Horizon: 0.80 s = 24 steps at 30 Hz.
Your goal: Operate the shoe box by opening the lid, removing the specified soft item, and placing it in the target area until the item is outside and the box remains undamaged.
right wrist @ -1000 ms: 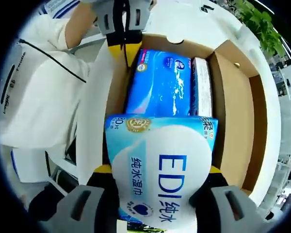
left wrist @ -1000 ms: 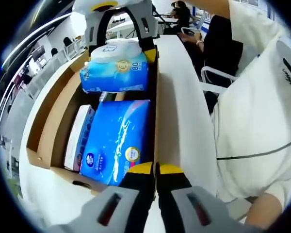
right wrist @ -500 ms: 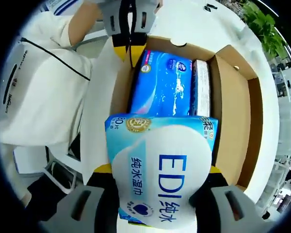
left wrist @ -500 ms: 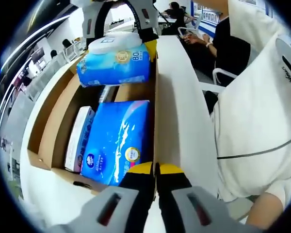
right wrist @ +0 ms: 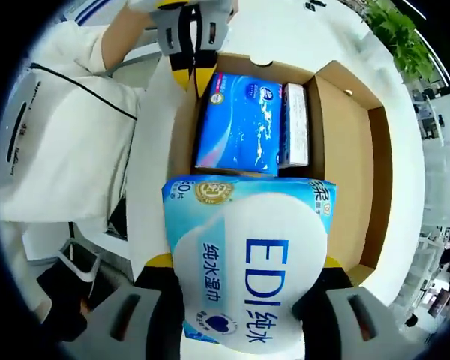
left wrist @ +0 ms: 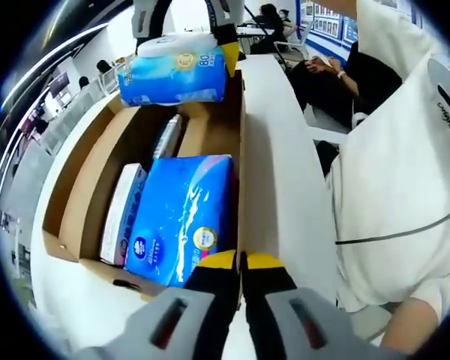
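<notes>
1. Lifted higher than a second ago: light-blue soft pack of wet wipes with a white oval label (right wrist: 244,262), now above the far end of the open brown cardboard shoe box (left wrist: 75,202) rather than down among its contents.
2. Clamped on that pack between both jaws: right tool (right wrist: 244,315), seen from the left tool's side at the far end (left wrist: 184,30).
3. Pinched shut on the near-right box wall, steadying it: left tool (left wrist: 242,262).
4. Left inside, just ahead of the left tool: glossy blue plastic pack (left wrist: 181,217), with a narrow white pack (left wrist: 121,214) beside it.
5. Step in hand, judged: removal. Next: carry the wipes sideways past the wall and set them on the white counter (left wrist: 274,150).
6. Open counter to the left tool's right, with a person in white close by; upright flap on the opposite side.
</notes>
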Each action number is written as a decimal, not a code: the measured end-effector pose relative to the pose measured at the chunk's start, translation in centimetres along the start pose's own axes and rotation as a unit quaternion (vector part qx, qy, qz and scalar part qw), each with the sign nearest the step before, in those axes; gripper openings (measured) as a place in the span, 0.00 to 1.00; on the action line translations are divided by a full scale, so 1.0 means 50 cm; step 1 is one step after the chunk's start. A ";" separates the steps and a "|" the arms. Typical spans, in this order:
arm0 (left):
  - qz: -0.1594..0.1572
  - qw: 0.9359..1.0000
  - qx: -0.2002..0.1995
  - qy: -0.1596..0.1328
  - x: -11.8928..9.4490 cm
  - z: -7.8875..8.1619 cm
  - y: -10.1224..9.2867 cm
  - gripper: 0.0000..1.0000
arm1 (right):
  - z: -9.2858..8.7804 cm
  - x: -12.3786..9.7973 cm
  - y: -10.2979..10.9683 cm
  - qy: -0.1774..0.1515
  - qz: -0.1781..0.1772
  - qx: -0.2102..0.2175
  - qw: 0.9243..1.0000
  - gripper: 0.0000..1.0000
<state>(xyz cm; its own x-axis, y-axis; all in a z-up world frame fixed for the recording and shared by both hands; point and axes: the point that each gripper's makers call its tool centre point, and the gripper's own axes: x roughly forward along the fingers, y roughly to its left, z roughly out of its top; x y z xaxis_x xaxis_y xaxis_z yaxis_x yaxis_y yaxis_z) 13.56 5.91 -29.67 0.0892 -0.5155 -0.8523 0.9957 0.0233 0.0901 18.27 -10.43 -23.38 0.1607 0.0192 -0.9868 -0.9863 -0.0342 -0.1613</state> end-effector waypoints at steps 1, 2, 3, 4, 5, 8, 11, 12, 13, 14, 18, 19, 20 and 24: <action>-0.001 1.000 0.003 0.000 0.000 0.000 0.000 0.01 | -0.003 -0.003 -0.001 -0.004 -0.004 0.000 1.000 0.61; -0.003 1.000 0.010 -0.001 0.000 0.000 -0.001 0.01 | -0.005 -0.004 0.000 -0.002 -0.004 -0.001 1.000 0.61; -0.004 1.000 0.014 -0.002 0.000 0.000 -0.001 0.01 | -0.011 -0.005 0.004 0.008 -0.003 -0.005 1.000 0.61; -0.006 1.000 0.023 -0.003 0.000 0.000 -0.001 0.01 | -0.015 -0.005 0.009 0.013 -0.005 -0.013 1.000 0.61; -0.006 1.000 0.023 -0.005 0.000 0.000 -0.001 0.01 | -0.018 -0.005 0.012 0.013 -0.003 -0.015 1.000 0.61; -0.005 1.000 0.019 -0.007 0.000 0.000 -0.001 0.01 | -0.028 -0.008 0.013 0.012 0.001 -0.009 1.000 0.61; -0.005 1.000 0.018 -0.007 0.001 0.001 0.000 0.01 | -0.040 -0.014 0.011 0.015 -0.001 -0.001 1.000 0.61; -0.005 1.000 0.022 -0.008 0.001 0.001 0.000 0.01 | -0.050 -0.021 0.009 0.016 -0.003 0.005 1.000 0.61; -0.005 1.000 0.025 -0.009 0.001 0.001 -0.001 0.01 | -0.056 -0.025 0.008 0.015 -0.005 0.007 1.000 0.61; -0.006 0.999 0.039 -0.011 0.001 0.001 -0.002 0.02 | -0.063 -0.028 0.007 0.014 -0.006 0.011 1.000 0.61; -0.003 0.999 0.036 -0.017 0.003 0.002 0.000 0.02 | -0.092 -0.036 0.005 0.015 -0.005 0.032 0.999 0.61; -0.004 0.999 0.035 -0.016 0.004 0.003 0.000 0.02 | -0.095 -0.036 0.006 0.015 -0.004 0.034 0.999 0.61; -0.005 0.999 0.035 -0.016 0.007 0.002 0.000 0.02 | -0.103 -0.034 0.011 0.020 -0.002 0.040 0.999 0.61; -0.007 0.999 0.036 -0.016 0.008 0.002 0.000 0.02 | -0.124 -0.034 0.017 0.028 -0.001 0.036 0.999 0.61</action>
<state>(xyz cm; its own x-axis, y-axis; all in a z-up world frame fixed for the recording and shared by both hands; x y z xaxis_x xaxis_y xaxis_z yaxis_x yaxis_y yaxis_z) 13.59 5.61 -29.95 0.0739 -0.5431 -0.8364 0.9922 -0.0444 0.1166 17.41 -16.70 -21.91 0.1635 -0.0377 -0.9858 -0.9856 0.0383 -0.1649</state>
